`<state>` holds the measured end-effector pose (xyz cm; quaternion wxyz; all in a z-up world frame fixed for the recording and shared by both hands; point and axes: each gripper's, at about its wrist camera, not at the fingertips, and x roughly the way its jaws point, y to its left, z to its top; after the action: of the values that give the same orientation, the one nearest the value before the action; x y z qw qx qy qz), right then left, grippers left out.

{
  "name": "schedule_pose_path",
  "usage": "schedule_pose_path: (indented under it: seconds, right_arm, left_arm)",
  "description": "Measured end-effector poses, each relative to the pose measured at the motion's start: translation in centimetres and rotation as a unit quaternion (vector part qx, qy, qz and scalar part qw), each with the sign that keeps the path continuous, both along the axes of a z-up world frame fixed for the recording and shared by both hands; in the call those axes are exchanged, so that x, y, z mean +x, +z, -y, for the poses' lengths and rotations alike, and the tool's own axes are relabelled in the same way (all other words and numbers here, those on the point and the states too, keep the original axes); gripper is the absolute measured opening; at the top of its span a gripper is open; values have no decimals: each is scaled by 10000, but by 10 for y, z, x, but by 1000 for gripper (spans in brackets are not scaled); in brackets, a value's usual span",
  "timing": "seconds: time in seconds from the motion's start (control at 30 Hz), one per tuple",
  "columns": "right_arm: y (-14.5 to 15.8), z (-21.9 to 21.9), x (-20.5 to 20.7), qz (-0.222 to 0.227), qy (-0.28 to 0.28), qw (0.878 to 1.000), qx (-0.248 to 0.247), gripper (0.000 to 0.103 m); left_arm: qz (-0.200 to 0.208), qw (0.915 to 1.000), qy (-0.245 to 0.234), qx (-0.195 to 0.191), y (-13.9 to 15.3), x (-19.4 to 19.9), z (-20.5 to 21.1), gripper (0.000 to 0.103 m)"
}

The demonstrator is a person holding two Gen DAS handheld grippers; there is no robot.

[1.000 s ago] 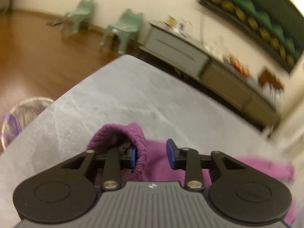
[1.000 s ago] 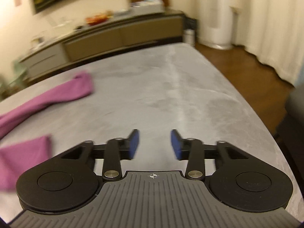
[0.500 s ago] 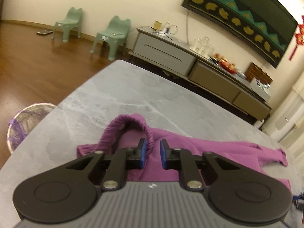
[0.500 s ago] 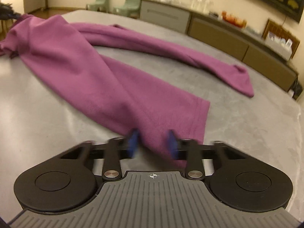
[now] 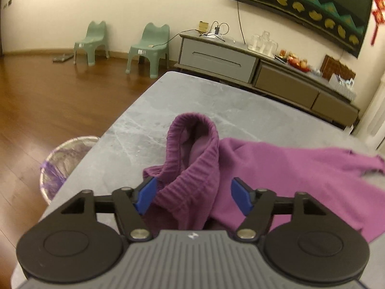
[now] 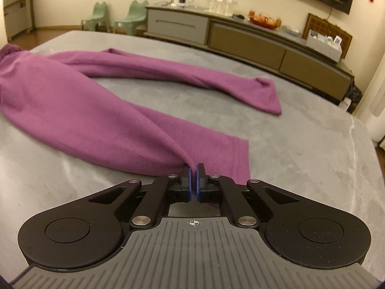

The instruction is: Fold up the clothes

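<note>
Trousers (image 6: 79, 110): purple, spread on grey bench (image 6: 300, 144)
Left tool (image 5: 192, 195): jaws wide apart; bunched waistband (image 5: 195, 159) between them
Right tool (image 6: 193, 180): pinched together on a leg hem (image 6: 216, 154)

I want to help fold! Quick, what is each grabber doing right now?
Left gripper: open, its fingers on either side of the purple pants' waistband.
Right gripper: shut on the hem of one pant leg.

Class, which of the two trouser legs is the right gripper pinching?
The nearer trouser leg: the right gripper is shut on its hem, while the farther leg lies untouched.
</note>
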<state>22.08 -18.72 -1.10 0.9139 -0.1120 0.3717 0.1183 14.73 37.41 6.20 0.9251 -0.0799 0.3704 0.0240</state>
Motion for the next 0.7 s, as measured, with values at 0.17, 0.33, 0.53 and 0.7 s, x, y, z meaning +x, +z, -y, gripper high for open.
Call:
schedule_pose_path:
  seconds: [0.17,0.33,0.53,0.7]
  right_arm:
    - [6,3,1,-42,43,10000,12,9]
    - [28,17,-13,91,179,9997,104,0]
    - [24,53,-57,-218,330,9979,-520,1]
    - [11,71,-49,-361,-385,9981,-315,36]
  left_arm:
    - [-131,9993,-271,214,-8,12,14,0]
    - [1520,9809,-309,-1171,77,-79,-21,0]
    - [1128,9889,-798,-541,81,-176,-16,1]
    - [898,9916,-909,182,64,-137,21,73]
